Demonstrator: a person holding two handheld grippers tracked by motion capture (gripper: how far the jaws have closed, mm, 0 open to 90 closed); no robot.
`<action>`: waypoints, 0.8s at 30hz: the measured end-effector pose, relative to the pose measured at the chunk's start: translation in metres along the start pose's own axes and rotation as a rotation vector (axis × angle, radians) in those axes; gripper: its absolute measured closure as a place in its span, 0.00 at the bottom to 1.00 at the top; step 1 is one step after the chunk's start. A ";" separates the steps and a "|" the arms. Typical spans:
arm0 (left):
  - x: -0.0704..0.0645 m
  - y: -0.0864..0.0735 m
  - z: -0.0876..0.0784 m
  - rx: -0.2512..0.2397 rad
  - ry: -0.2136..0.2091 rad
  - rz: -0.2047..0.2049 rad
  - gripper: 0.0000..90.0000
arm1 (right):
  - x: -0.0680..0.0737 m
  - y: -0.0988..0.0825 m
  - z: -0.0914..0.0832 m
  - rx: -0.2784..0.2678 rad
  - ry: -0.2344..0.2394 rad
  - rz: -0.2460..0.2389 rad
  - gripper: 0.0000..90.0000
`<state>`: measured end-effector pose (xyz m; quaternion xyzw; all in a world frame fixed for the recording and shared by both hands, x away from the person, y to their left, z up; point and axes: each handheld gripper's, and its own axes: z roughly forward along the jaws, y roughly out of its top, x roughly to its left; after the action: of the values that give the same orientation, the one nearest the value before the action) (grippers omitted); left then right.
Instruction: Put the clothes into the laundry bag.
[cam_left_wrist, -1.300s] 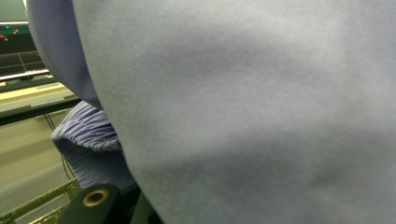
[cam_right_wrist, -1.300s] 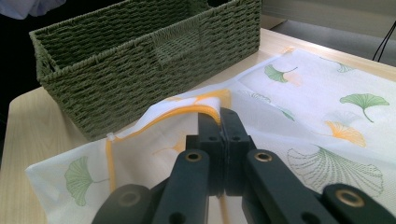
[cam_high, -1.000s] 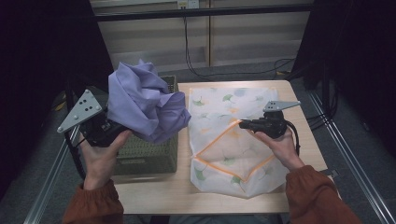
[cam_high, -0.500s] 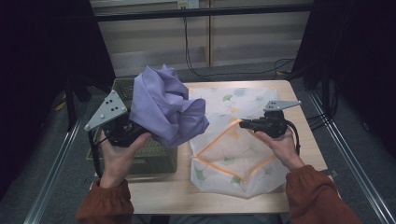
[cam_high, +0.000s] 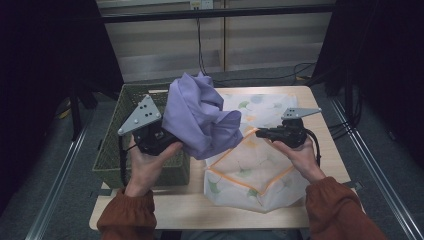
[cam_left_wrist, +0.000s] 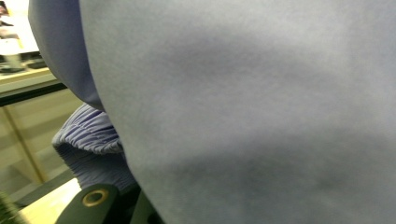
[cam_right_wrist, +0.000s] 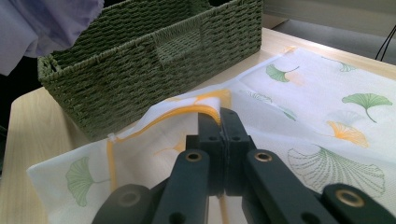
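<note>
We see the lilac garment (cam_high: 200, 117) bunched in the left claw (cam_high: 167, 142), hanging in the air in a loose heap. A second ago it hangs over the green wicker basket (cam_high: 112, 145); now we find it carried sideways, so that its lower folds droop past the basket's near rim and over the edge of the white mesh bag (cam_high: 250, 170). In the left gripper view the cloth (cam_left_wrist: 243, 112) presses right up against the lens, with a gathered elastic hem showing just beside the claw's jaws, so we judge the left claw clenched on the garment rather than merely under it.

Across from it, the right claw (cam_high: 260, 133) has not shifted. Its jaws stand pinched tight on the orange-trimmed rim (cam_right_wrist: 205, 109) of the bag, lifting that rim off the worktop (cam_high: 320, 130) so the mouth gapes toward the garment. In the right gripper view the basket (cam_right_wrist: 154, 56) sits just beyond the held rim, and a lilac fold (cam_right_wrist: 42, 28) hangs at the upper corner.

We read this as the transfer under way: the garment has left the basket and nears the bag's opening, though none of it is inside yet. The drooping folds probably need to come lower and further over the mouth before release.
</note>
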<state>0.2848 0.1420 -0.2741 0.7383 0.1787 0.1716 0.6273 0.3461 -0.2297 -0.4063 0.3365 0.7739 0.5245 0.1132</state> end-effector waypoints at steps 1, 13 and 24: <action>-0.002 0.000 0.002 -0.008 0.002 -0.007 0.83 | 0.000 0.000 0.000 0.000 0.000 0.000 1.00; -0.015 -0.014 0.027 0.057 -0.071 -0.013 0.83 | 0.002 0.000 0.001 0.002 0.005 0.000 1.00; -0.031 -0.026 0.052 0.095 -0.144 -0.022 0.83 | 0.000 0.001 -0.002 -0.004 0.006 0.006 1.00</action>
<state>0.2816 0.0862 -0.3085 0.7756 0.1490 0.1024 0.6048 0.3451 -0.2306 -0.4049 0.3369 0.7721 0.5275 0.1100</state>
